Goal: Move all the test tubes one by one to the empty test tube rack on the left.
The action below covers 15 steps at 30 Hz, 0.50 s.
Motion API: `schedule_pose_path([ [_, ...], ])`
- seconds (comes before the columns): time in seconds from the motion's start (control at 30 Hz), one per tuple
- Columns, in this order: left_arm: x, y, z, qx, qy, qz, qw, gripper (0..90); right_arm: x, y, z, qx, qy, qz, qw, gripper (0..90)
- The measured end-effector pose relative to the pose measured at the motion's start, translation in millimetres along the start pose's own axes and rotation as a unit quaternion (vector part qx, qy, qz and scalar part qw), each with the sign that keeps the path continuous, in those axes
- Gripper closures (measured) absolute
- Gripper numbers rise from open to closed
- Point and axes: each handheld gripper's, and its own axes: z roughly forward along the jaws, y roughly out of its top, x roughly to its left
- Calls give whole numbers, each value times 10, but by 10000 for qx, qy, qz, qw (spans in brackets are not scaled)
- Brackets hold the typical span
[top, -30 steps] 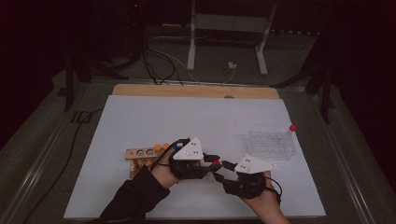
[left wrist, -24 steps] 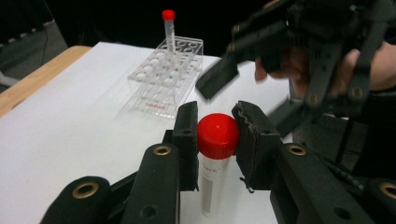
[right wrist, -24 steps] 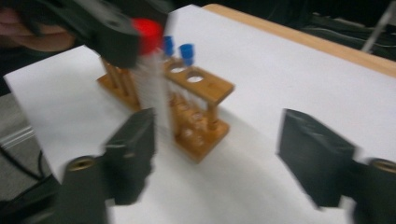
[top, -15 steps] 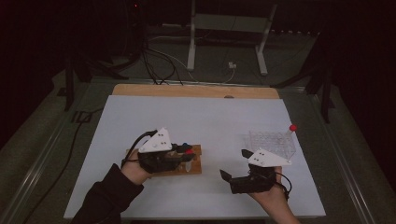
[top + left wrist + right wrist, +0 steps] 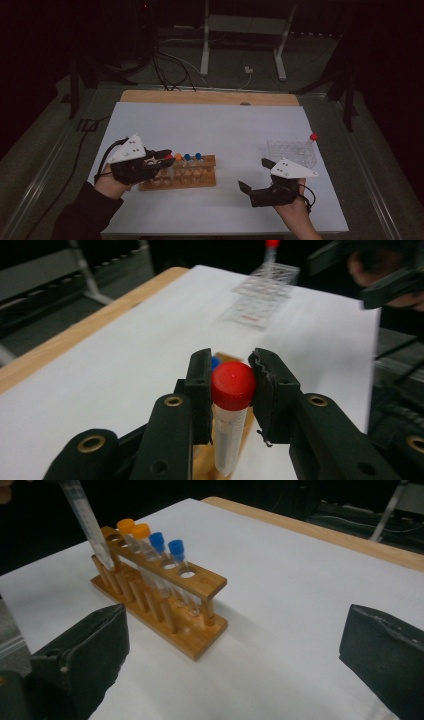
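My left gripper (image 5: pixel 231 390) is shut on a red-capped tube (image 5: pixel 232 385), gripping it just under the cap. In the high view this gripper (image 5: pixel 165 162) holds the tube (image 5: pixel 169 157) at the left end of a wooden rack (image 5: pixel 180 176). The right gripper view shows the tube (image 5: pixel 87 522) slanting down, its tip at the rack's (image 5: pixel 165 597) left end. In the rack stand two orange-capped tubes (image 5: pixel 134 528) and two blue-capped tubes (image 5: pixel 166 543). My right gripper (image 5: pixel 254 181) is open, right of the rack, with nothing between its wide-apart jaws.
A clear plastic rack (image 5: pixel 291 152) at the right holds one red-capped tube (image 5: pixel 313 137); it also appears far off as the clear rack (image 5: pixel 264 292). The white tabletop (image 5: pixel 215 125) ends in a wooden strip (image 5: pixel 210 97) at the back.
The left gripper moved left, away from the right gripper, carrying the red-capped tube to the wooden rack's left end. The right gripper drew back slightly to the right.
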Motion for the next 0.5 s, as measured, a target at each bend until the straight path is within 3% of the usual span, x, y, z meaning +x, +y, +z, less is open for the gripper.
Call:
schedule_pose_path([
  [0.27, 201, 2, -187, -219, 482, -179, 9984, 720, -29, -3, -17, -66, -63, 0, 10000, 0],
  [0.5, 300, -46, -111, -257, 719, -236, 9968, 721, -47, -8, -27, -98, -97, 13, 9999, 0],
])
